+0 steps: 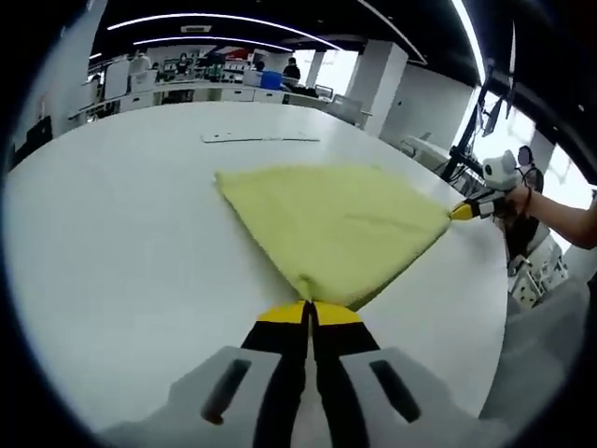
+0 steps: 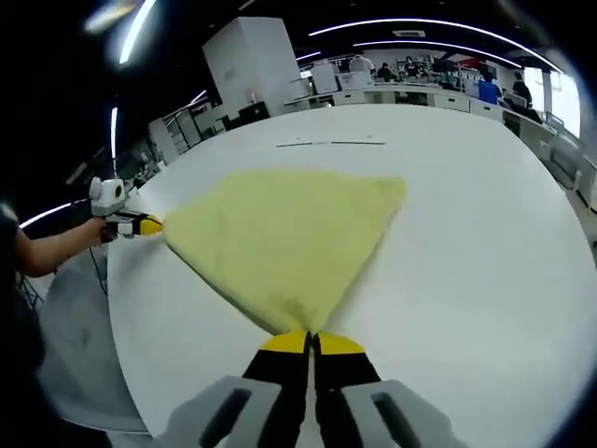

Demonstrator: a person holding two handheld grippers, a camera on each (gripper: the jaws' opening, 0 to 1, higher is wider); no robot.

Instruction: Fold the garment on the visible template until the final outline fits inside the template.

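Both grippers are clamped on corners of the yellow garment point(image 1: 336, 224): the left gripper point(image 1: 309, 313) at the near corner, the right gripper point(image 2: 311, 341) at another. The cloth lies stretched near the table point(image 1: 121, 243) edge. This looks like mid-fold; next, carry the corners over toward the far template mark point(image 2: 331, 143). No containers are seen.

From where I stand, no words, labels, brand names, numbers or signs can be read anywhere, neither on the table nor in the room behind it.
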